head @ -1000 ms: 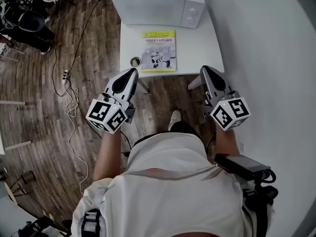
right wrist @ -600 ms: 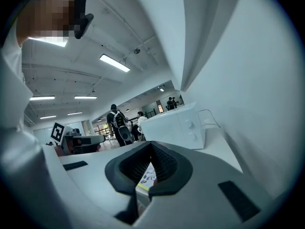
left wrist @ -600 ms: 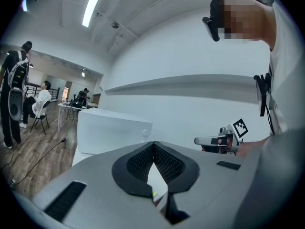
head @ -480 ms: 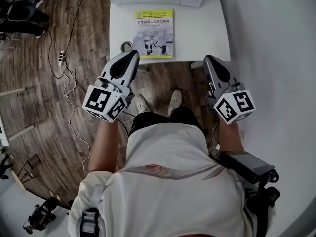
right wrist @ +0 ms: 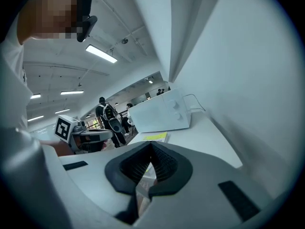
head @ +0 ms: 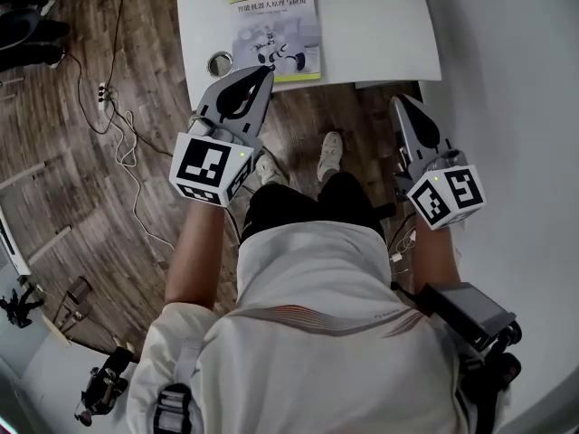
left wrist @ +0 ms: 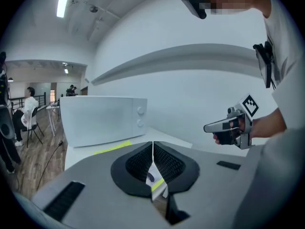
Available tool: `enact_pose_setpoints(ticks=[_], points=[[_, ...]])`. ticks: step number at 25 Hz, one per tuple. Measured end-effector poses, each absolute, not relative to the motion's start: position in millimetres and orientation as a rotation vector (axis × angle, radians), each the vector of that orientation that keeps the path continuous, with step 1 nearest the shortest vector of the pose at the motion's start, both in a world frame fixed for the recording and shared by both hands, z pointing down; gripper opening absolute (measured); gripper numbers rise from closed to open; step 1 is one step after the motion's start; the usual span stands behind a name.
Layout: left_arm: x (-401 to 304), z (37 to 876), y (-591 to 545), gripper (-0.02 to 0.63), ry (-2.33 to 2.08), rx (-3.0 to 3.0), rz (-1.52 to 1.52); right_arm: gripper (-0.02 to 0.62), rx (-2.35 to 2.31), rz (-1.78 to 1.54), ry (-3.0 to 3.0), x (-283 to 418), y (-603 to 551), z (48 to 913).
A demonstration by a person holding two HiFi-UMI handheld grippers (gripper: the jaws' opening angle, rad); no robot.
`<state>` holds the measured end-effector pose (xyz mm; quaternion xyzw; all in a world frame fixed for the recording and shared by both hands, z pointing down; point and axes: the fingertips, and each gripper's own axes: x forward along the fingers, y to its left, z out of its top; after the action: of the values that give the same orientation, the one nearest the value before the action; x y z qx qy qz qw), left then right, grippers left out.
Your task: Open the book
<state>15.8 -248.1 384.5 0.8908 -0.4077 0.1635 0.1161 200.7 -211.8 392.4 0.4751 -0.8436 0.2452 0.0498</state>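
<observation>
While I am watching through the head view, the book (head: 276,25) is lying closed, cover up, on the white table (head: 380,34), left of the table's middle and with its lower edge close to the front edge. A small round tin-like thing (head: 218,63) is sitting just beside the book's near-left corner, toward the table's front-left corner; I cannot tell what it is. I am seeing the left gripper (head: 266,70) pointing toward the table, its tip overlapping the book's near edge in the head view, though I cannot tell whether it is touching the cover. In the left gripper view the jaws of this gripper (left wrist: 153,145) are pressing together with nothing between them, and the book's yellow band (left wrist: 114,148) is showing beyond them in front of a white microwave (left wrist: 102,120) at the back of the table. The right gripper (head: 399,102) is hanging over the wooden floor (head: 109,197) just short of the table's front-right corner, well apart from the book. In the right gripper view its jaws (right wrist: 151,147) are likewise meeting at the tip and gripping nothing, with the book (right wrist: 156,137) and the microwave (right wrist: 159,111) lying ahead. The person's shoes (head: 328,156) are standing on the floor below the front edge.
</observation>
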Motion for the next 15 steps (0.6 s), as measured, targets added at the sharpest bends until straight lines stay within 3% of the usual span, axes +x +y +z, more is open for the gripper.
enact_pose_setpoints(ticks=[3, 8, 15], points=[[30, 402, -253, 0.012, -1.168, 2.646, 0.573, 0.003, 1.449, 0.796, -2.557, 203, -206, 408], [60, 439, -255, 0.084, -1.078, 2.686, 0.766, 0.003, 1.444, 0.882, -2.519, 206, -193, 444], [79, 499, -251, 0.121, -0.964, 2.631, 0.962, 0.003, 1.394, 0.907, -2.502, 206, -183, 480]])
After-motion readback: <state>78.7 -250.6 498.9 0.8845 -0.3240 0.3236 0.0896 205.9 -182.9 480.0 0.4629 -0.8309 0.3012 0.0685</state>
